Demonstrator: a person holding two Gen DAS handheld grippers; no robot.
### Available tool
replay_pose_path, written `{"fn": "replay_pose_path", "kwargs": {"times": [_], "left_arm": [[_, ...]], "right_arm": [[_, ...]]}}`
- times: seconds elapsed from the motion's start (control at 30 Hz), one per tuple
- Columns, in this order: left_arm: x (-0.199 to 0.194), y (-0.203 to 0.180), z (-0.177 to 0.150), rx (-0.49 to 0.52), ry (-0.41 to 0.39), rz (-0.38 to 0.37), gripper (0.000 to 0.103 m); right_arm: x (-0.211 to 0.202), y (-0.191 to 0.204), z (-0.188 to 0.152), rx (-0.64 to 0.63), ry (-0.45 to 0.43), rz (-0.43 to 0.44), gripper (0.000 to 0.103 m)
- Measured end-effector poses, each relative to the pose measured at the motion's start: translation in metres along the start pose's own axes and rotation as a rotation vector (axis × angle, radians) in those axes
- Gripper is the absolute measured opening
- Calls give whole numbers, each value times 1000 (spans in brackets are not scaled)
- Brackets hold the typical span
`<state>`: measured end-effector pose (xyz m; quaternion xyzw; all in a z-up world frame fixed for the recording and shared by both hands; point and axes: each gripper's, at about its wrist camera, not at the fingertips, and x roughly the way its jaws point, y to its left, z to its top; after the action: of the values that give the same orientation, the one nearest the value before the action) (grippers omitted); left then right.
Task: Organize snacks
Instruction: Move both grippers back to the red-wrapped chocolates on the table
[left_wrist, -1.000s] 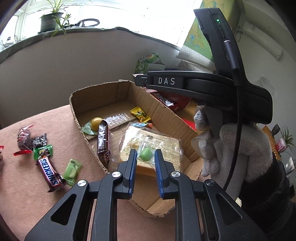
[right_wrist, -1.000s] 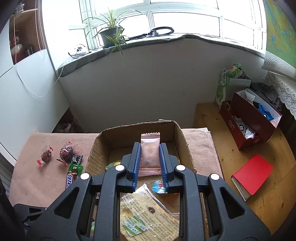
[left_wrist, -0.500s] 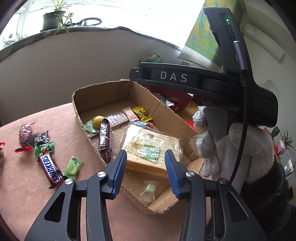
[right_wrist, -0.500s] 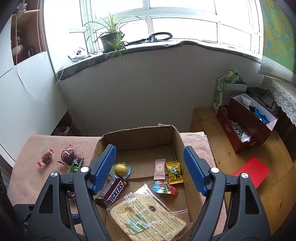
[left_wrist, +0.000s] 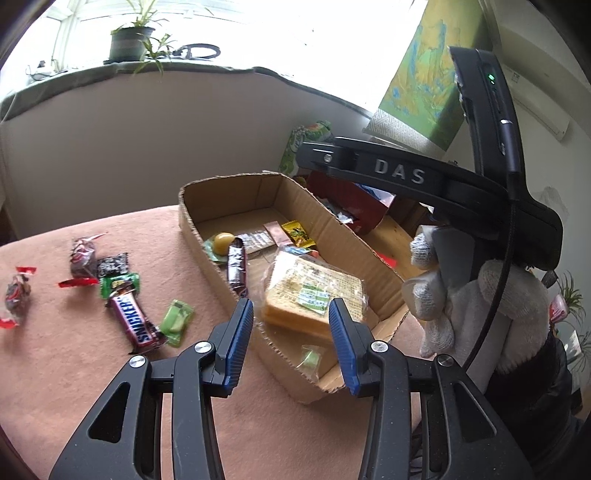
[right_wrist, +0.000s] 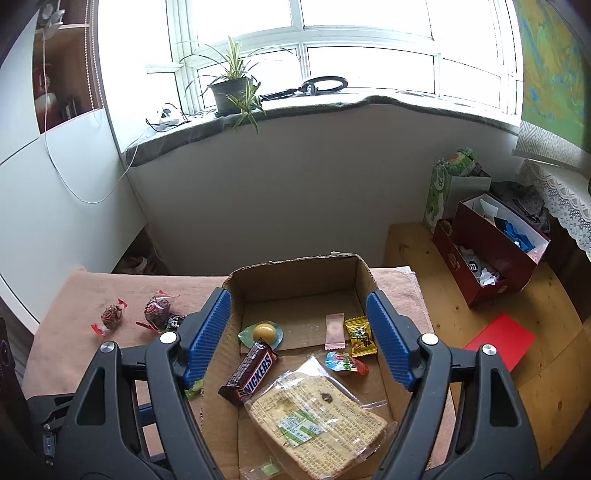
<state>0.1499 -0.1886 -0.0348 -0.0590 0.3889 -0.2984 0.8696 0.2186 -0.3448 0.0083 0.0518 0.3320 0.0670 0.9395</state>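
Inside cardboard box (right_wrist: 295, 277), lay SNICKERS bar (right_wrist: 251, 373) slanted, long axis toward far right corner. Outside, lay another SNICKERS (left_wrist: 135, 319). Stood agape, empty: left gripper (left_wrist: 291, 345), right gripper (right_wrist: 297, 336).

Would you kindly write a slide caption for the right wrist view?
Open right gripper above a cardboard box holding a Snickers bar, wrapped bread and small candies.

The far end of the box (right_wrist: 303, 284) is lying bare (bread (right_wrist: 317, 421) is crowding the near end), its walls hemming entry.
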Motion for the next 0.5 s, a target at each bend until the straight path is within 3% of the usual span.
{"fn": "replay_pose_path", "kwargs": {"times": [0.5], "left_arm": [[-73,74,-19,-136,-95,108,41]], "right_arm": [[-29,78,-3,-96,-21,78,79]]}}
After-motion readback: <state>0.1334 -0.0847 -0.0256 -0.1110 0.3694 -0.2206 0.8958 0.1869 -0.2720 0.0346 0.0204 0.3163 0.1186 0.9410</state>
